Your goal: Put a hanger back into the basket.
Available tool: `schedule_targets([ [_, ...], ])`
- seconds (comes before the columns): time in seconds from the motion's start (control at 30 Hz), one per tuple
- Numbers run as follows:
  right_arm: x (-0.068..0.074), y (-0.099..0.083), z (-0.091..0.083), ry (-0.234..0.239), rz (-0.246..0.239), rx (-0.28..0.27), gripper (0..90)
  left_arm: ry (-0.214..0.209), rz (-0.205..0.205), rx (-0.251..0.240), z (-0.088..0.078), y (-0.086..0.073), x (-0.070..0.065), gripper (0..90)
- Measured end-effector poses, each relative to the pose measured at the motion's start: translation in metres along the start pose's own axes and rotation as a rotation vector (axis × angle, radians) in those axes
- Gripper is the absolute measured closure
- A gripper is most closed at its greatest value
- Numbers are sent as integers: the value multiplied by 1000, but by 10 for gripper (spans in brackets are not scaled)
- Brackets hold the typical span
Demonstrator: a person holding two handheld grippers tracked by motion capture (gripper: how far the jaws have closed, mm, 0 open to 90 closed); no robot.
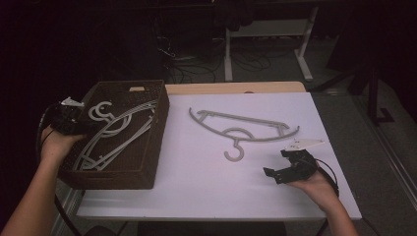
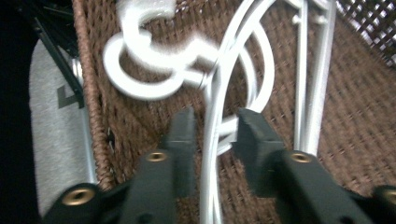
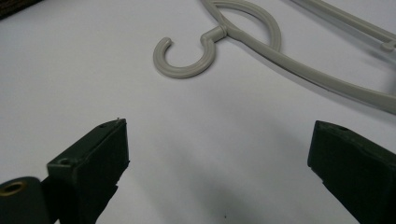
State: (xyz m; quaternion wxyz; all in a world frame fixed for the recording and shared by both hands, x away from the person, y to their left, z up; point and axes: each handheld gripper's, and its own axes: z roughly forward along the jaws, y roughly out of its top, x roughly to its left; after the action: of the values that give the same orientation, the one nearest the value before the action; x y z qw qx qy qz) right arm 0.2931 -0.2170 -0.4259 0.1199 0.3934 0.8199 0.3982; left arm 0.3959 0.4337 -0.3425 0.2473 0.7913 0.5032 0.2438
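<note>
From the high view, the left hand-held gripper (image 1: 81, 127) reaches into the dark brown woven basket (image 1: 152, 147) at the left of the white counter (image 1: 196, 187), over the pale grey plastic hangers (image 1: 115, 135) piled inside. A single grey plastic hanger (image 1: 246, 129) lies mid-counter; the right hand-held gripper (image 1: 280, 164) rests near its hook.

In the left gripper view, the jaws straddle a hanger bar (image 2: 209, 154), released.

In the right gripper view, the jaws gape wide over bare counter.
</note>
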Motion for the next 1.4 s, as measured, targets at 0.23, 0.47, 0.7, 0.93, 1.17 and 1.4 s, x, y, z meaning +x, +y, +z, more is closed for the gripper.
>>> schedule_targets([
  [0.23, 0, 0, 0, 2, -4, 0, 48, -92, -14, -97, -10, 14, -16, 427],
  [0.47, 1, 0, 0, 3, -3, 1, 49, -213, 20, -186, -21, 36, -50, 319],
  [0.7, 1, 1, 1, 6, -3, 4, 50, -314, 53, -253, -27, 57, -94, 192],
  [0.93, 0, 2, 1, 10, -4, 4, 54, -421, 88, -294, -27, 74, -138, 133],
  [1.17, -1, 2, 2, 13, 0, 9, 56, -511, 119, -322, -21, 77, -185, 69],
  [1.4, -4, 7, 4, 9, 10, 18, 58, -601, 176, -347, -6, 69, -232, 0],
])
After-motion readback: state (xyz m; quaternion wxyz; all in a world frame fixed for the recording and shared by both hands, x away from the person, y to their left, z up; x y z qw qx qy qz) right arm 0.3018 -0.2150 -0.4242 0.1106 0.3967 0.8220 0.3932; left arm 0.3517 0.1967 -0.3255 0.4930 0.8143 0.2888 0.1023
